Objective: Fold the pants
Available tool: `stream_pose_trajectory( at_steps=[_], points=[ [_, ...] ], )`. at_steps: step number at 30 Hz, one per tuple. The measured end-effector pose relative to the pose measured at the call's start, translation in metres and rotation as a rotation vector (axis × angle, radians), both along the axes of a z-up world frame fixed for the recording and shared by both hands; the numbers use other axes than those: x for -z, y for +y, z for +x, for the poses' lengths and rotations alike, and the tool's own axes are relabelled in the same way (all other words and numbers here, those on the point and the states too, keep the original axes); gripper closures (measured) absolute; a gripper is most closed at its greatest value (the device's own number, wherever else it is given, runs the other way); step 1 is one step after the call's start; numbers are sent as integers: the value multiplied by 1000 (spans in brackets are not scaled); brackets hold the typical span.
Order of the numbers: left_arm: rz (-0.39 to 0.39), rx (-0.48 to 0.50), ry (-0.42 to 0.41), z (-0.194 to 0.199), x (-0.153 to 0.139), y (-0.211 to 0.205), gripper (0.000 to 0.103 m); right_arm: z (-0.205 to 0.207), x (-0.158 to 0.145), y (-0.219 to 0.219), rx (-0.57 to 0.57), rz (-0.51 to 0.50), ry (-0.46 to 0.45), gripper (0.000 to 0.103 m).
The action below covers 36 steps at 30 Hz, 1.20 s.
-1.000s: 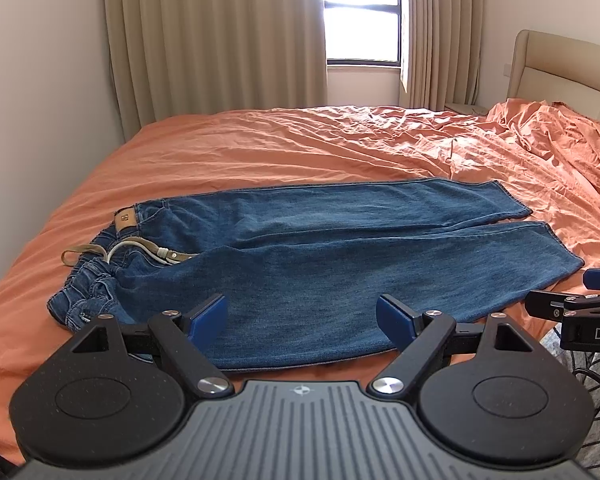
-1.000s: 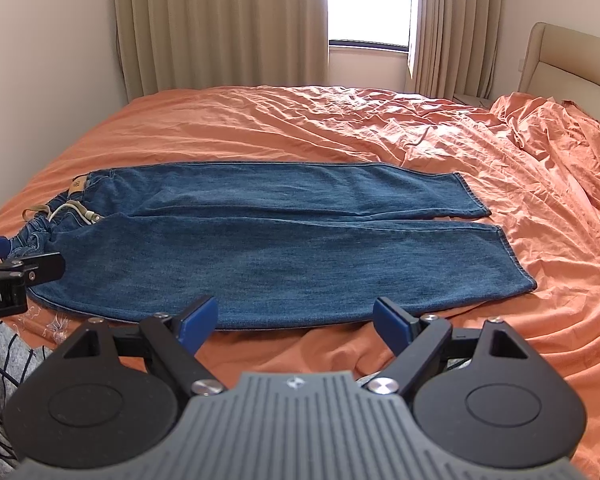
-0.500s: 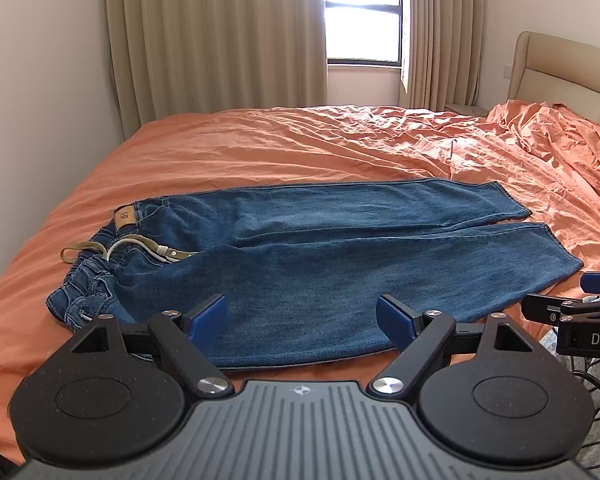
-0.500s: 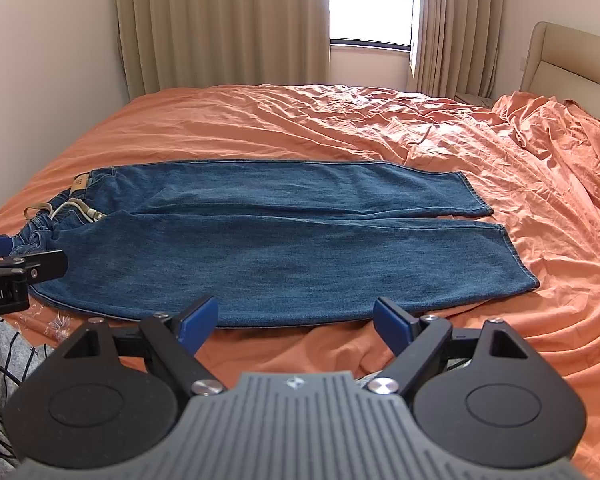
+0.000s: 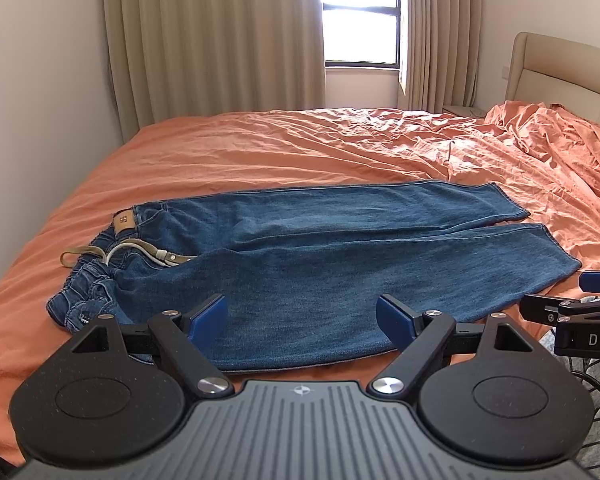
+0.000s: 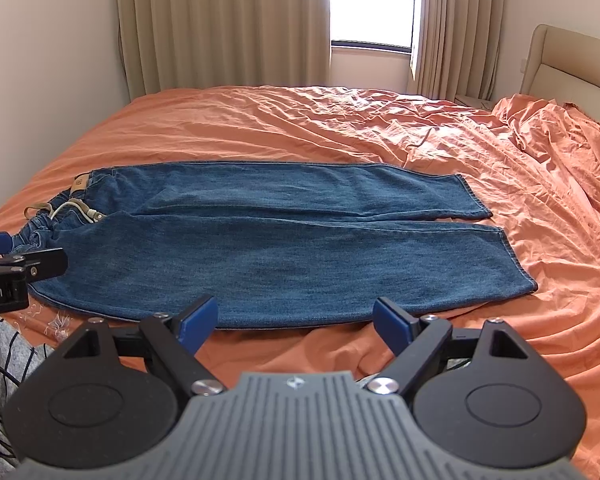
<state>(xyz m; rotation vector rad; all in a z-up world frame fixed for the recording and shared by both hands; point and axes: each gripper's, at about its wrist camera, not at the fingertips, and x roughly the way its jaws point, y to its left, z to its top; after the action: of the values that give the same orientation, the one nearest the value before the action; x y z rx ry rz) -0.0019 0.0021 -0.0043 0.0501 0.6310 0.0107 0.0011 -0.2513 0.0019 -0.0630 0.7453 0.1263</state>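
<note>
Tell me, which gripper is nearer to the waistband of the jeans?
Left. The left gripper hovers by the near edge toward the waistband end; the right gripper is further along, toward the leg hems.

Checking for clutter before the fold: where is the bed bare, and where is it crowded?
Bare sheet lies between the jeans and the curtains, and past the hems on the right. It is tightest along the near edge, where both open tools, left and right, hover.

I see a wide bed with a wrinkled orange sheet (image 5: 300, 148), pleated beige curtains (image 5: 216, 36) flanking a bright window (image 5: 360, 12), and a padded beige headboard (image 6: 572, 60).
</note>
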Motion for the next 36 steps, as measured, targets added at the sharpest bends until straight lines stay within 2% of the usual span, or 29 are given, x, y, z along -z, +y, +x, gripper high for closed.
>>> stream_pose_trajectory(
  at_steps=[25, 30, 35, 36],
  points=[
    [11, 9, -5, 2, -5, -4, 5, -3, -3, -1, -7, 0, -9, 22],
    [34, 11, -11, 9, -5, 5, 5, 0, -3, -1, -21, -7, -17, 22],
    [7, 5, -21, 27, -16, 34, 18, 11, -6, -7, -49, -6, -78, 22],
    [2, 8, -25, 31, -18, 41, 24, 15, -6, -9, -58, -10, -96, 22]
  ],
)
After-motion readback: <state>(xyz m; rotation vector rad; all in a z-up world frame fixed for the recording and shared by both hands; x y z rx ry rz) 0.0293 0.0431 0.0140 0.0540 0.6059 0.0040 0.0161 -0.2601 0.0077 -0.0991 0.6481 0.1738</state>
